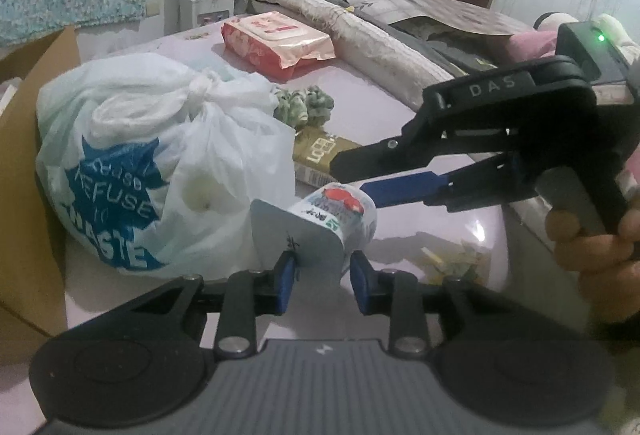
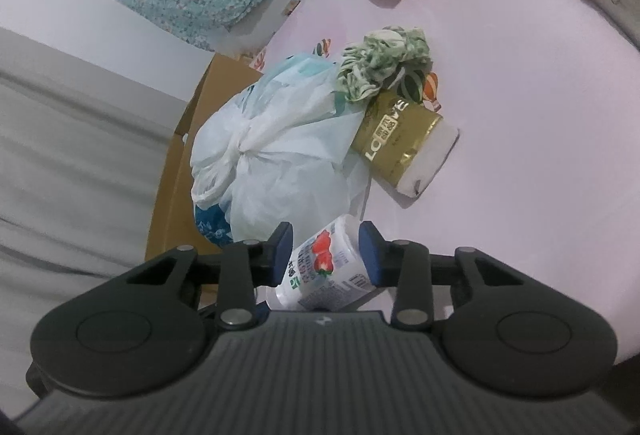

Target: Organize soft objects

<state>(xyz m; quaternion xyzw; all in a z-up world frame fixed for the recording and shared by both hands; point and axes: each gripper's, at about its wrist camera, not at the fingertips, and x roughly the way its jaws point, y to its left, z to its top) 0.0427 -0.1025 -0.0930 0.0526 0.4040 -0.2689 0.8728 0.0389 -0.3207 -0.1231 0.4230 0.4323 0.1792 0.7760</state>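
Strawberry-print tissue pack (image 1: 340, 213) held off bed (image 2: 520, 115), just in front of tied white plastic bag (image 1: 160, 163). Left tongs (image 1: 323, 273) pinch pack's grey end flap; right tongs (image 2: 325, 255) clamp pack's body.

Risk, my guess: two grips on one soft pack, hands drifting apart could tear wrapper or slip flap free, dropping it.

Gold packet (image 2: 404, 139) and green scrunchie (image 2: 384, 69) partly tucked behind bag. Bag contents unreadable. Cardboard box (image 1: 28, 155) beyond bag cut off.
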